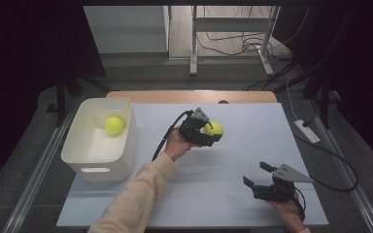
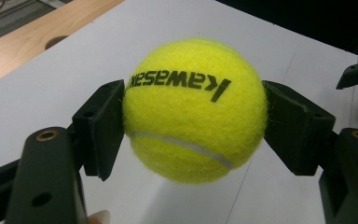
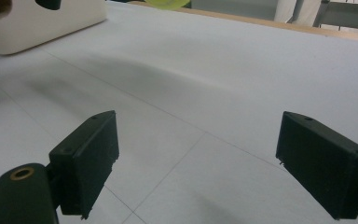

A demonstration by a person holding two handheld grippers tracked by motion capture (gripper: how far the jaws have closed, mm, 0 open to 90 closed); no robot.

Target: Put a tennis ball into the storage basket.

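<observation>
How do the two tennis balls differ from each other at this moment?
The tennis ball in the bin lies free inside the white bin; the held tennis ball is clamped between the jaws of the left gripper, lifted off the white table sheet. The held ball shows black lettering; the other is too small for any print to be made out. Both are yellow and look alike in size.

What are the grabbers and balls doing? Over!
Left gripper shut on one ball. Right gripper open, holding nothing. Other ball in the bin. Nothing in the way.
</observation>
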